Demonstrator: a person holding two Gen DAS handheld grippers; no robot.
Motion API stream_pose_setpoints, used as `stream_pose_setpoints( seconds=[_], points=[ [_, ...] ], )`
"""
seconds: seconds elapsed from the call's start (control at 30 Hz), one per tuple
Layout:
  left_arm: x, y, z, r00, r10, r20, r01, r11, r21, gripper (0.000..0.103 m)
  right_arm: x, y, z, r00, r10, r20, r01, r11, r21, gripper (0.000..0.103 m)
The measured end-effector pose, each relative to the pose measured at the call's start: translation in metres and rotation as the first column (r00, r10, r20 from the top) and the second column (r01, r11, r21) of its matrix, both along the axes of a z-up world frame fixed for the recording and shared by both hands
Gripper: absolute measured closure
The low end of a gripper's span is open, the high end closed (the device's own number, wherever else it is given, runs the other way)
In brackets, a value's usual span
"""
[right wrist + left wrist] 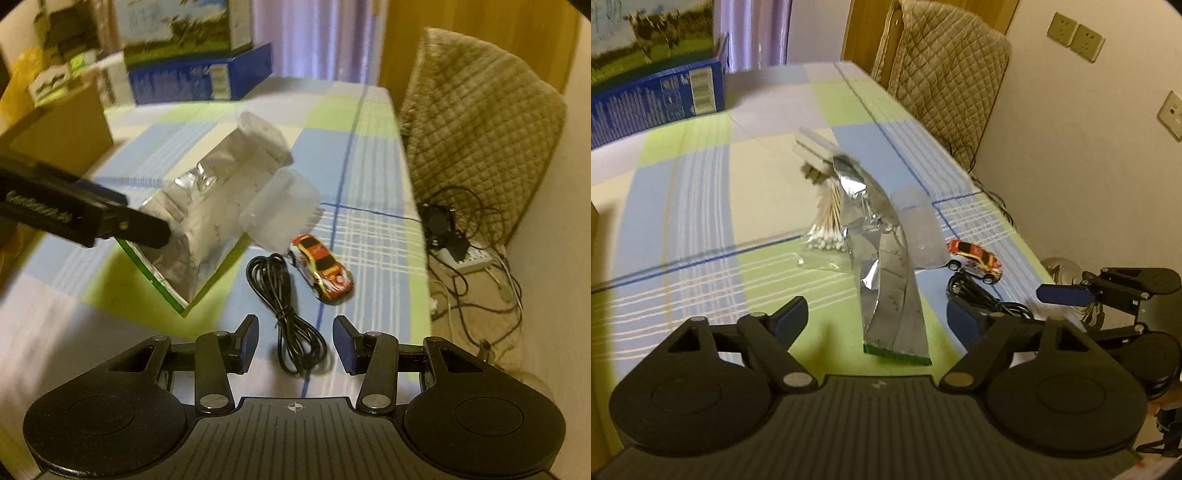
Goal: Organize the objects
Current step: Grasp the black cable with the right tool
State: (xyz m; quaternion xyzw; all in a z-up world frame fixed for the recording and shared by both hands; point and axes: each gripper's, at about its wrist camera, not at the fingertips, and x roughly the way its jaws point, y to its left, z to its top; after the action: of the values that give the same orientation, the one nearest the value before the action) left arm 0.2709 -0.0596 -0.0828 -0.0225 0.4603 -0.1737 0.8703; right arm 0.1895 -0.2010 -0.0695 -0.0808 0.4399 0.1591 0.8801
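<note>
A silver foil pouch (892,295) with a green bottom edge lies on the checked tablecloth (701,206). Its near end sits between the fingers of my open left gripper (877,323). Beside it are a clear bag of cotton swabs (829,221), a translucent plastic container (919,229), a red-and-yellow toy car (975,260) and a coiled black cable (982,295). In the right wrist view, my right gripper (297,341) stands open around the near loop of the cable (284,295). The car (321,269), container (280,210) and pouch (199,221) lie beyond it.
A blue box (199,81) and a cardboard box (62,125) stand at the table's far left. A chair with a quilted cover (480,129) stands past the right table edge. Below it, a power strip (472,260) and tangled wires lie on the floor.
</note>
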Motion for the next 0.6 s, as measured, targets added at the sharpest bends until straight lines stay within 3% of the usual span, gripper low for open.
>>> stream_pose_setpoints(
  seconds=[0.17, 0.3, 0.37, 0.6],
  points=[
    [0.014, 0.0, -0.01, 0.998, 0.011, -0.056, -0.014, 0.999, -0.04, 0.059, 0.013, 0.008, -0.012, 1.0, 0.025, -0.015, -0.026, 0.999, -0.042, 0.06],
    [0.016, -0.001, -0.013, 0.998, 0.0, -0.07, -0.002, 0.999, -0.04, 0.077, 0.019, 0.015, -0.021, 0.999, 0.024, -0.046, -0.027, 0.997, -0.074, 0.071],
    [0.014, 0.001, -0.013, 0.996, 0.003, -0.084, -0.006, 0.999, -0.043, 0.081, 0.018, 0.015, -0.02, 0.999, 0.008, -0.053, -0.011, 0.998, -0.061, 0.079],
    [-0.026, 0.021, -0.005, 0.995, -0.002, -0.1, -0.002, 0.999, -0.04, 0.085, -0.002, 0.027, -0.014, 0.995, 0.0, -0.102, -0.003, 1.0, -0.027, 0.085]
  ],
)
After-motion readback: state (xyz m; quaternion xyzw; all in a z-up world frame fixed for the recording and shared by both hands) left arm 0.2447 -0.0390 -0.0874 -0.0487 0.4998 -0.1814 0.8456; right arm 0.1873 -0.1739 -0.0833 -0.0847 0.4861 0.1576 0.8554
